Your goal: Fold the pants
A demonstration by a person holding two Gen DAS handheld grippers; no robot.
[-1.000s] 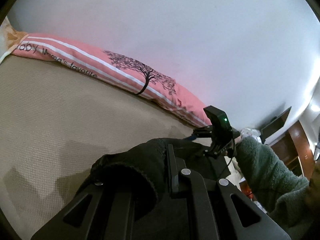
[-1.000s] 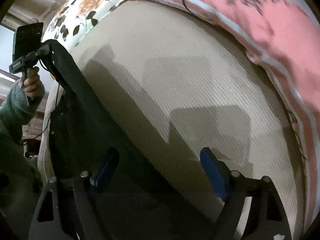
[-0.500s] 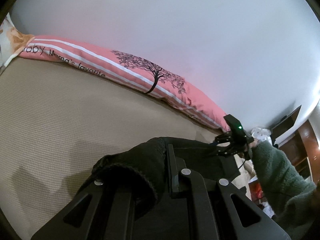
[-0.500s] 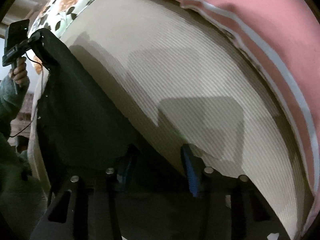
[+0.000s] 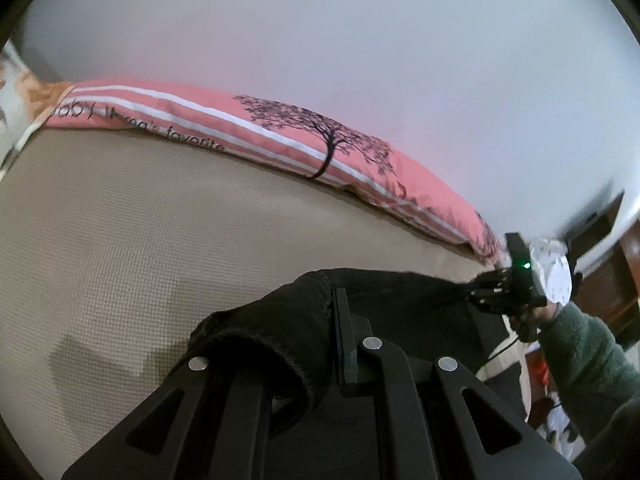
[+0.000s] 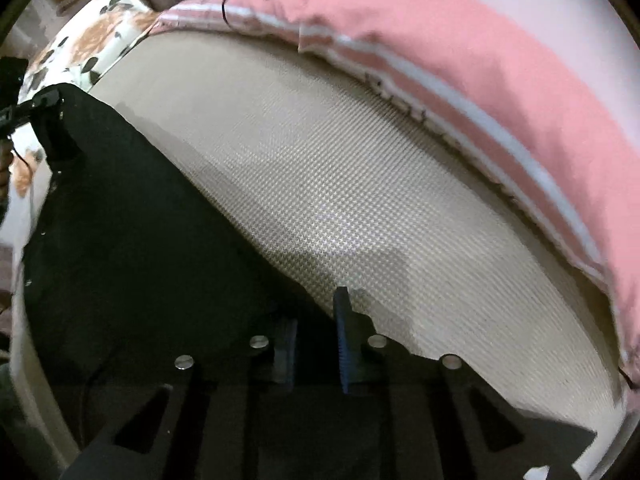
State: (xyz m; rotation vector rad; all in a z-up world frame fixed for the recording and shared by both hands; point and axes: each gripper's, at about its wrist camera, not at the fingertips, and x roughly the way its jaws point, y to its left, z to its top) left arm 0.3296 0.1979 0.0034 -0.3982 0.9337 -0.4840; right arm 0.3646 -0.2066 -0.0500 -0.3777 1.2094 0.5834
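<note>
Black pants (image 5: 392,296) stretch over the beige bed between the two grippers. My left gripper (image 5: 322,320) is shut on one bunched end, and the cloth hides its left finger. In the left wrist view my right gripper (image 5: 502,292) grips the far end, held by a hand in a green sleeve (image 5: 580,352). From the right wrist view the pants (image 6: 140,220) spread to the left. The right gripper (image 6: 314,324) is closing, its blue pads (image 6: 342,332) nearly together with the pants' edge pinched between them. The left gripper (image 6: 24,108) shows at the far top left.
A pink striped pillow (image 5: 280,136) with a tree print lies along the wall at the bed's far side. A floral pillow (image 6: 88,44) sits at the bed's head. The beige mattress cover (image 6: 340,200) lies bare beyond the pants. Dark wooden furniture (image 5: 616,280) stands past the bed's end.
The right gripper's jaws went from wide apart to nearly together on the pants' edge. It moved away from the left gripper, drawing the pants out longer. The left gripper kept its hold.
</note>
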